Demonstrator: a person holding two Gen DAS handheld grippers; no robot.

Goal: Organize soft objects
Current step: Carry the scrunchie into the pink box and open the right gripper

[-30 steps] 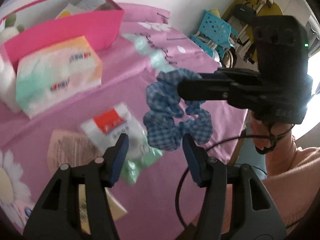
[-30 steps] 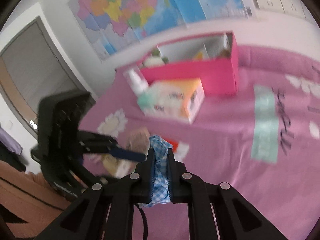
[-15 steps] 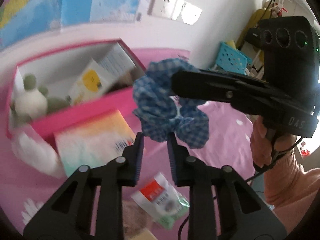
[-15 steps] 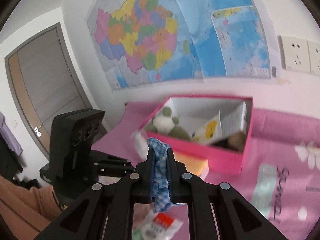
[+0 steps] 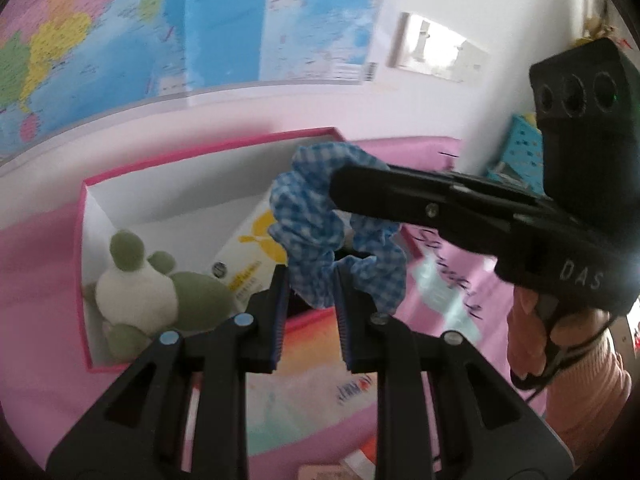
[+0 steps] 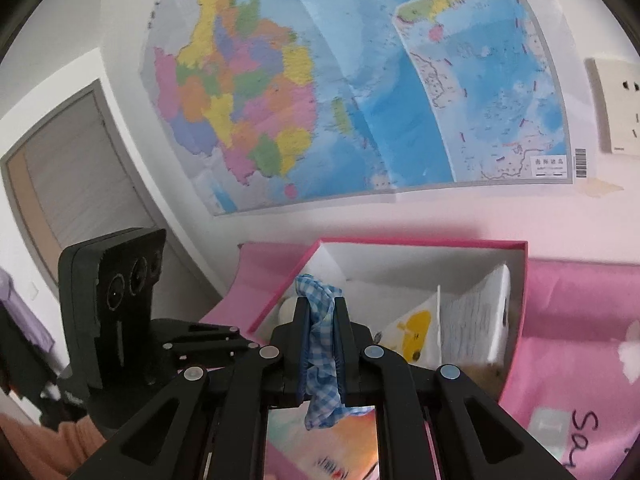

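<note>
Scrunchie (image 6: 322,344) is clamped in the right gripper (image 6: 322,340), hanging above the pink box (image 5: 208,156). Left gripper (image 5: 310,312) has its jaws a little apart, straddling the scrunchie's lower edge, contact unclear. Box holds a plush frog (image 5: 148,292); tissue pack (image 5: 320,384) sits in front.

Plush toy (image 5: 136,280) in box (image 5: 86,264), tissue pack (image 5: 316,364) before box, map (image 6: 360,92) behind

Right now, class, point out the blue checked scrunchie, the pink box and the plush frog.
blue checked scrunchie (image 5: 308,216): left wrist view, on its gathered fabric.
pink box (image 6: 516,312): right wrist view, on its right wall.
plush frog (image 5: 136,292): left wrist view, on its white belly.
</note>
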